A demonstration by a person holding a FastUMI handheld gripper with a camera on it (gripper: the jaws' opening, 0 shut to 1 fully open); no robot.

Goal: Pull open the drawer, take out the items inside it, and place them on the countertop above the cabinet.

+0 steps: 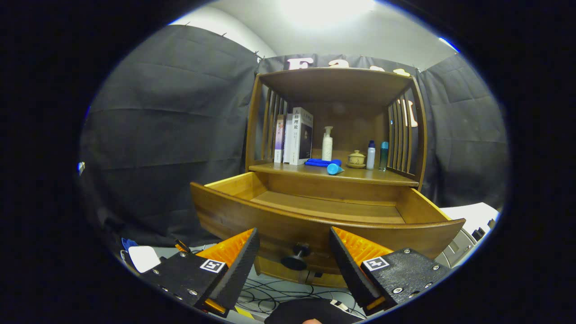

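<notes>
Fingers (252,252): spread wide, level, holding nothing, flanking knob (294,258) of pulled-out drawer (315,220). Worktop (360,176): blue tube (334,168), cloth (321,162), books (294,135), bottles (327,143).

The drawer (315,211) stands pulled out from the cabinet (335,135), and the part of its floor that shows is bare. Its knob (294,258) sits on the drawer's front, between the spread fingers of the gripper (294,252), touching neither. Directly above and behind the drawer is the bench (369,176). On it, above the drawer's left part, books (294,135) stand upright. Right of them stands a pump bottle (327,144), with a folded cloth (321,162) and a lying tube (335,168) before it. Further right sit a lidded cup (356,158) and two small bottles (377,155), side by side. Cables (279,292) lie on the floor below the drawer.
</notes>
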